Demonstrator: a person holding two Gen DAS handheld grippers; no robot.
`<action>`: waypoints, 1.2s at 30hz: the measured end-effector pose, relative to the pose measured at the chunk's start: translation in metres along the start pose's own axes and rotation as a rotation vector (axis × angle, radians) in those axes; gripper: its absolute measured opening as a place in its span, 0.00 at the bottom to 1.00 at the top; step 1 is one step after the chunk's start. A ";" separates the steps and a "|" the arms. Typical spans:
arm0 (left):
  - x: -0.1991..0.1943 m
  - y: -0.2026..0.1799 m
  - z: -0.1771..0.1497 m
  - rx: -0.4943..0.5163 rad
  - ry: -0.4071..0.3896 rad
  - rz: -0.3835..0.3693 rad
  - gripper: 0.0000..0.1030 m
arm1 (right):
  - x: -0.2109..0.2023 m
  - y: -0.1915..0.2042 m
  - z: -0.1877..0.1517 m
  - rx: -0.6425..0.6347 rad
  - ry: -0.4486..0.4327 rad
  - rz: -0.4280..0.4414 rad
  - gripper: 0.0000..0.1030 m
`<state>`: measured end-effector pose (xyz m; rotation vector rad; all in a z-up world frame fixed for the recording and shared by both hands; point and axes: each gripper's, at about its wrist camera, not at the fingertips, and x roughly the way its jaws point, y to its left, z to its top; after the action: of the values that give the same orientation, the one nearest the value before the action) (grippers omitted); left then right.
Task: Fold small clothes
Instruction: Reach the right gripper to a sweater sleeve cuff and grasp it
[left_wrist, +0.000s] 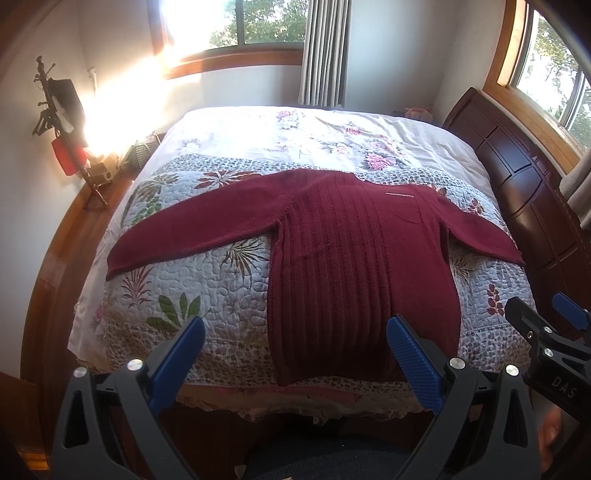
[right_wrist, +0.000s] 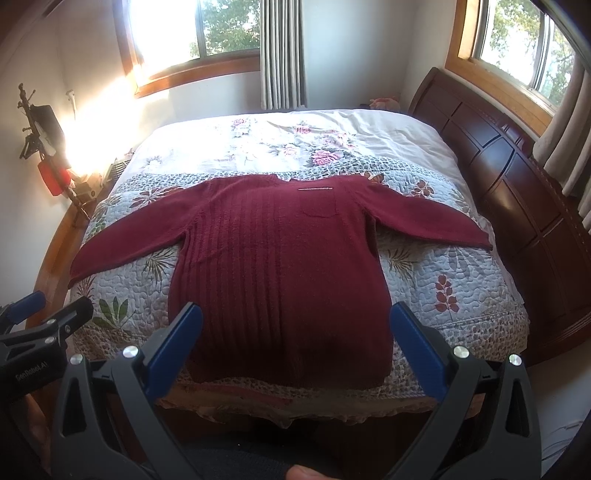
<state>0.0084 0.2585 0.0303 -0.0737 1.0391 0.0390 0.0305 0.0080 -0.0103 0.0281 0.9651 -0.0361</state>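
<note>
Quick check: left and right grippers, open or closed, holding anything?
Left gripper: open, empty, short of the sweater.
Right gripper: open, empty.

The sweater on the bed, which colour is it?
Dark red sweater, ribbed on one half; clearest in the right wrist view.

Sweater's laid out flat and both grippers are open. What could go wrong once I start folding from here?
The sweater's hem lies right at the near edge of the bed, so a tug toward you may drag it off. The left sleeve reaches close to the bed's side edge and could slip over. The fuzzy, thick knit may bunch between the open left gripper or right gripper, picking up both layers.
</note>
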 end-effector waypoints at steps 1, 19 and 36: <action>0.002 0.001 0.001 0.001 0.001 -0.002 0.96 | 0.001 0.000 0.001 0.002 0.000 -0.004 0.98; 0.049 0.021 0.038 0.058 -0.160 -0.362 0.96 | 0.014 -0.070 0.013 0.102 -0.280 -0.224 0.97; 0.092 -0.039 0.063 -0.069 -0.023 -0.392 0.96 | 0.223 -0.450 -0.016 1.122 -0.041 0.298 0.65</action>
<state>0.1121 0.2241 -0.0155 -0.3378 0.9848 -0.2797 0.1251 -0.4455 -0.2063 1.1949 0.7877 -0.2974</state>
